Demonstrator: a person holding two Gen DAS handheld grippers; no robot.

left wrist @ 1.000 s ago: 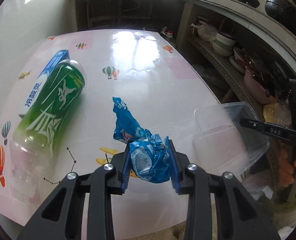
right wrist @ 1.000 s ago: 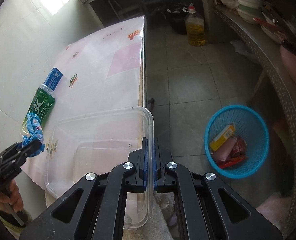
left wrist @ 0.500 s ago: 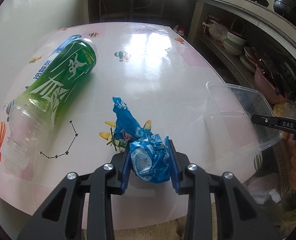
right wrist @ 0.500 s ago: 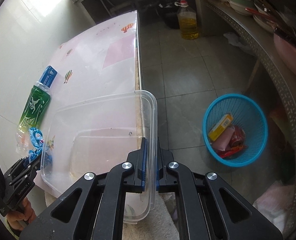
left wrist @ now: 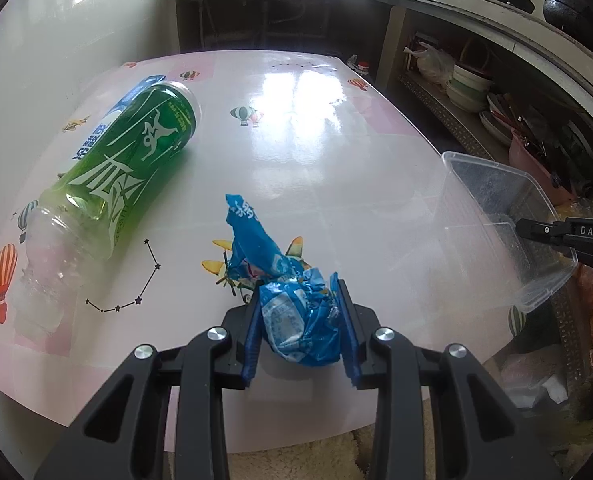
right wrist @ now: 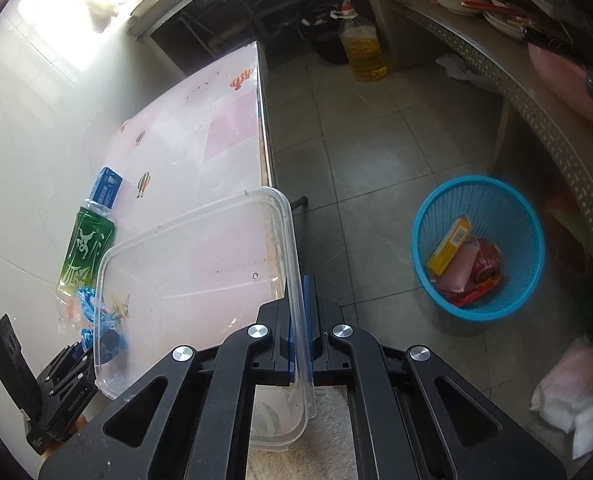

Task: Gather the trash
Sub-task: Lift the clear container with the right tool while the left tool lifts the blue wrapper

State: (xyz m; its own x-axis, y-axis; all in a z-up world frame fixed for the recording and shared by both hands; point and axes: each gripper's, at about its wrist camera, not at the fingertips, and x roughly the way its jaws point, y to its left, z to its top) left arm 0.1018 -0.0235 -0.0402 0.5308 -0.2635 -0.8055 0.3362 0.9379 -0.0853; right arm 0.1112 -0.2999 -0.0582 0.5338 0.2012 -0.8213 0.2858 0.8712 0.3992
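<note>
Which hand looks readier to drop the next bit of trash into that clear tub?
Probably the left gripper: it grips the blue wrapper. The right gripper pinches the clear tub rim.

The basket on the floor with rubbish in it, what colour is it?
Bright blue. The basket shows best in the right wrist view, the only one that catches it.

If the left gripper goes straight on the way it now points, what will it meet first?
Probably the table top. The left gripper, shut on the crumpled blue wrapper, points steeply down at it; the wrapper's tail would touch first. The green bottle lies off to the side.
</note>
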